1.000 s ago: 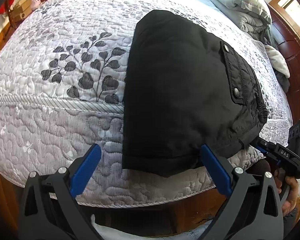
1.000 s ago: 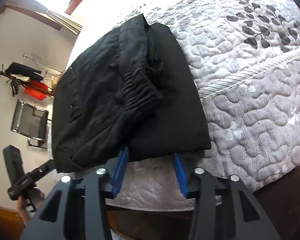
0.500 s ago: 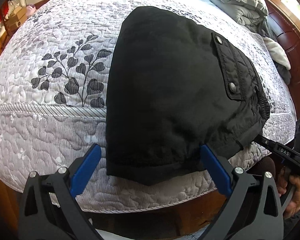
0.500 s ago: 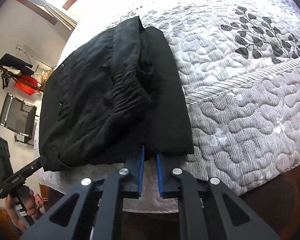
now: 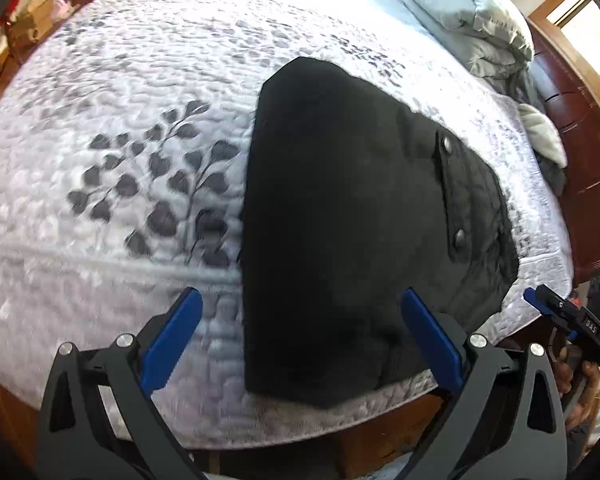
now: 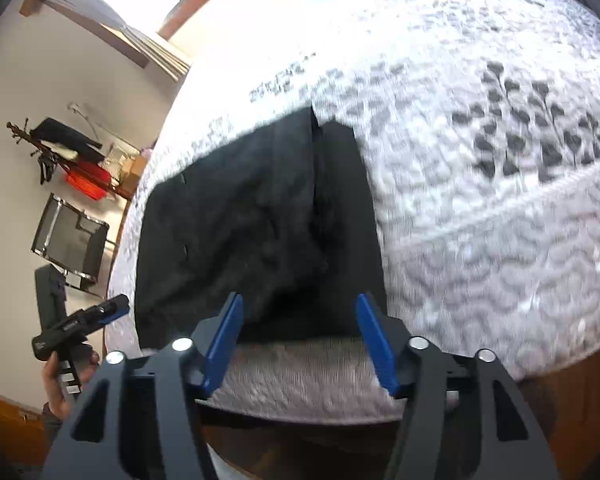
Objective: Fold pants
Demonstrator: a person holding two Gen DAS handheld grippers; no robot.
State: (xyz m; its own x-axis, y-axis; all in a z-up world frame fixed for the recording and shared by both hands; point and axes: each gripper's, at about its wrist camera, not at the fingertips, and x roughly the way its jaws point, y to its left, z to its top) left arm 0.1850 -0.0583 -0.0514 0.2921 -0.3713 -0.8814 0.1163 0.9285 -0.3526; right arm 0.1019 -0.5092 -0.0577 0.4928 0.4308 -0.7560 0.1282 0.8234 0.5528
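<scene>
A quilted white mattress (image 5: 112, 208) printed with grey leaf sprigs fills both wrist views, and on it, near the edge closest to the person, lie the black pants (image 5: 340, 216), already folded into a compact stack. Its long axis runs from that near edge away across the bed, and its near end drapes a little over the edge. A pocket flap with two snaps sits along the stack's right side. The left gripper (image 5: 300, 336) hangs just short of the near end with its blue fingers spread wide, nothing between them. The right gripper (image 6: 300, 344) has just been opening; its jaws stand apart and empty, the stack's near hem just beyond the fingertips. Both hands look about equally near the pants, one at each near corner, and nothing stands between fingers and cloth. Farther off, a heap of grey bedding (image 5: 472, 24) lies by the wooden headboard (image 5: 576, 152), well clear of the stack. A coat rack (image 6: 60, 148) and a black chair (image 6: 72, 240) stand against the wall.
</scene>
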